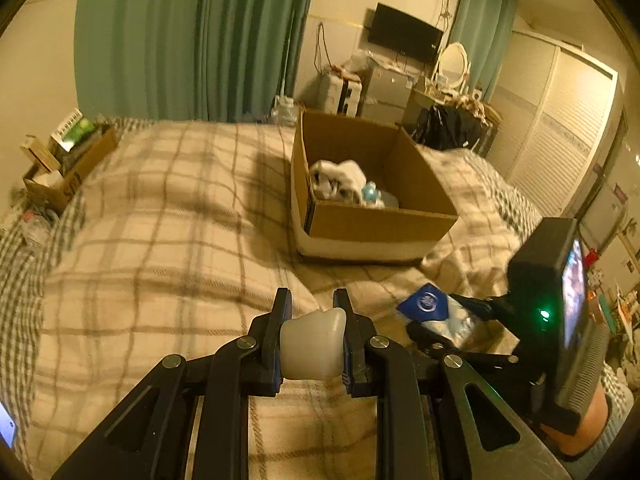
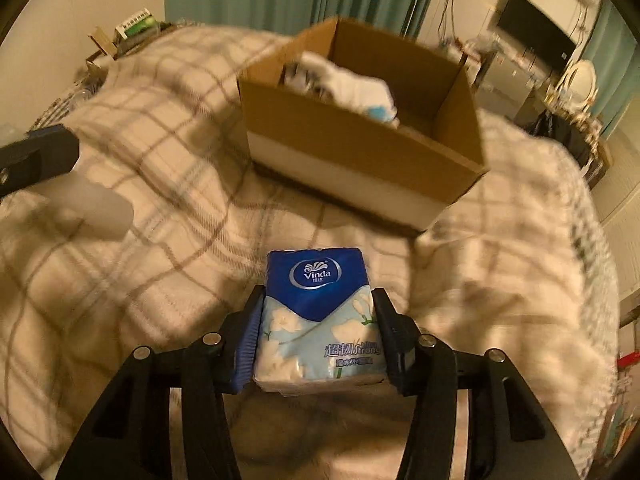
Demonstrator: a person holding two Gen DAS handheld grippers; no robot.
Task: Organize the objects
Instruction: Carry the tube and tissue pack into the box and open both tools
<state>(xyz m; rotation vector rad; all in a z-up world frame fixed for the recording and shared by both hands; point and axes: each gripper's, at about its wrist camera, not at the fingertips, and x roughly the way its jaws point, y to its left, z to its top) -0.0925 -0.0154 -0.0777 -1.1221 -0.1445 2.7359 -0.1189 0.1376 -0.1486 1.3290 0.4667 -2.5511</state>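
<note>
My left gripper [image 1: 311, 304] is shut on a white plastic bottle [image 1: 313, 344] and holds it above the plaid bed. My right gripper [image 2: 318, 300] is shut on a blue Vinda tissue pack [image 2: 318, 312], also above the bed. An open cardboard box [image 1: 380, 224] stands on the bed ahead with white cloth [image 1: 340, 180] and a small pale-blue item inside. In the right wrist view the box [image 2: 360, 152] is ahead and slightly right. The right gripper with the tissue pack [image 1: 430, 308] shows at the right of the left wrist view. The left gripper's bottle [image 2: 96, 208] shows blurred at the left of the right wrist view.
The plaid blanket [image 1: 160, 220] covers the bed. A second cardboard box [image 1: 68, 168] with small items sits at the far left edge. Green curtains [image 1: 192, 40], a wall TV [image 1: 404, 38], a mirror and cluttered furniture stand beyond the bed. A wardrobe [image 1: 560, 128] is at right.
</note>
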